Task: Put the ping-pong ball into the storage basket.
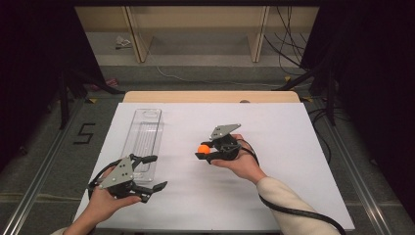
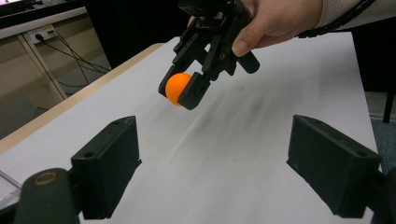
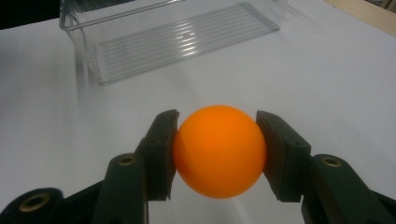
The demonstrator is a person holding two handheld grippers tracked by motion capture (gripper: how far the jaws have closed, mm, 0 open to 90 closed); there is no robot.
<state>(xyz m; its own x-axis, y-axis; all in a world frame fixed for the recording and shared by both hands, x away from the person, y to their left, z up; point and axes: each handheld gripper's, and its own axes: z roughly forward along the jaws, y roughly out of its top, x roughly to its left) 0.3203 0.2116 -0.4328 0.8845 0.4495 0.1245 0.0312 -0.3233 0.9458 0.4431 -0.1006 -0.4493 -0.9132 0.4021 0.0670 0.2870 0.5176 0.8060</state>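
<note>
Above the white table (image 1: 274, 196), right of centre: right gripper (image 1: 204, 151), jaws clamped on an orange ping-pong ball (image 3: 219, 144), one pad on each side, ball lifted clear of the surface. Near the front left corner: left gripper (image 1: 152, 172), jaws spread wide, nothing between them. Along the left side: clear plastic tray (image 1: 143, 139), long, ribbed floor, no contents that I can see. Step in hand, as I judge it: carry, ball grasped and not yet placed. Next move (my reading) calls for bringing the ball leftward over the tray, lowering it inside the walls, then releasing gently so it cannot bounce or roll out.
</note>
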